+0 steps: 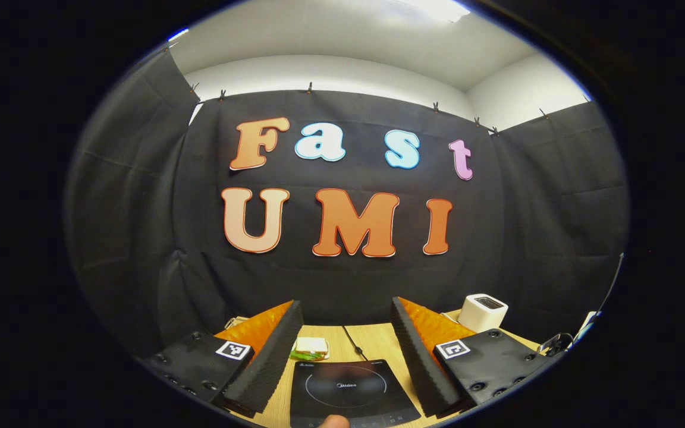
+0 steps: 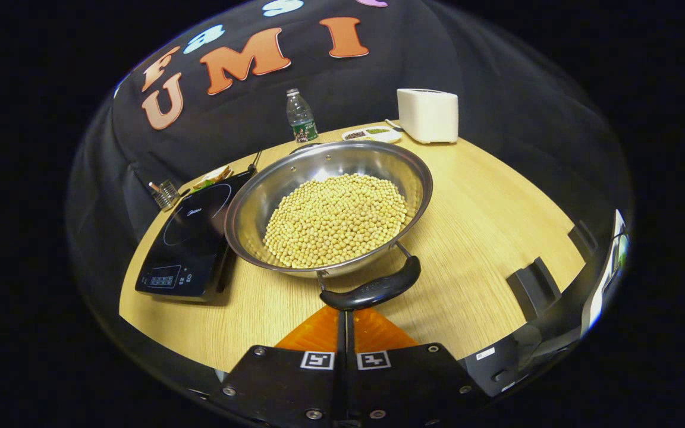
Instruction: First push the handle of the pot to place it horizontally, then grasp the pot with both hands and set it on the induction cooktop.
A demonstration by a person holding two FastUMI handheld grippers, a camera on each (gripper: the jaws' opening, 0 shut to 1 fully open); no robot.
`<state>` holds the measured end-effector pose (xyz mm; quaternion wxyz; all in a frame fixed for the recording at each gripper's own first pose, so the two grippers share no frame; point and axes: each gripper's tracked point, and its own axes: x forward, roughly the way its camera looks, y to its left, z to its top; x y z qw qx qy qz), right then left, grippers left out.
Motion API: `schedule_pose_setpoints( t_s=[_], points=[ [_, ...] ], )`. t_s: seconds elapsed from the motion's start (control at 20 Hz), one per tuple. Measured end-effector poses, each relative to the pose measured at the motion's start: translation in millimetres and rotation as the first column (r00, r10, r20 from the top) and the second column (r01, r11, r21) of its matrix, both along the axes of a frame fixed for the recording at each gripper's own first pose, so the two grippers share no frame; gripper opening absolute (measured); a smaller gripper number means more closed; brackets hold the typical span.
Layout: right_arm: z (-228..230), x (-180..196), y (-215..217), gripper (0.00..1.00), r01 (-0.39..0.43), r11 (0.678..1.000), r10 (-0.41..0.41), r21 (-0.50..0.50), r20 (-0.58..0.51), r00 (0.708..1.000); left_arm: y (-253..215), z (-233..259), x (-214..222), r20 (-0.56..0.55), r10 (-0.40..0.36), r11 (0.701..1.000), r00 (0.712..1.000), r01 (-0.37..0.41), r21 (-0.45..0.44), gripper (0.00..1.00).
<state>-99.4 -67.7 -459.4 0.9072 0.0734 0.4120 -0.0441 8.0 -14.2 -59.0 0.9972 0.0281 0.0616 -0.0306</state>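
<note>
Your left gripper [image 1: 347, 351] hangs with its jaws wide apart, nothing between them, looking down on the cooktop [image 1: 348, 389]. In the right gripper view the cooktop [image 2: 191, 241] lies at the left of the table [image 2: 485, 238], and just beside it on its right stands the pot [image 2: 330, 208], heaped with beans [image 2: 336, 220]. Your right gripper [image 2: 345, 324] has its jaws pressed together, tips just under the black handle [image 2: 373, 289], which sits slightly slanted. Whether they touch it I cannot tell. Push too hard and the full pot could slide into the cooktop or spill beans; a lopsided two-handed lift would tip it.
</note>
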Motion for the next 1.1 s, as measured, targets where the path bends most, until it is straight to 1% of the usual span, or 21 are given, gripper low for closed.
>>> schedule_pose_setpoints(
  t_s=[0.15, 0.4, 0.8, 1.1],
  points=[
    [0, 2, -7, 0.0, -0.004, 1.0, 0.004, -0.013, 0.0, 1.0, -6, 1, -2, 0.004, -0.012, 1.0, 1.0, 0.012, 0.005, 0.97],
    [2, 12, -31, 0.0, 0.054, 0.998, -0.054, -0.014, 0.005, 0.999, -13, 7, -7, 0.015, -0.035, 0.999, 0.999, 0.035, 0.004, 0.96],
    [1, 28, -65, 0.0, 0.126, 0.992, -0.125, -0.032, 0.006, 0.992, -13, 11, -7, 0.027, -0.031, 0.999, 0.999, 0.031, 0.01, 0.98],
    [2, 41, -83, 0.0, 0.171, 0.985, -0.171, -0.017, 0.006, 0.985, -18, 9, -5, 0.022, -0.036, 0.999, 0.999, 0.036, 0.014, 0.98]
  ],
)
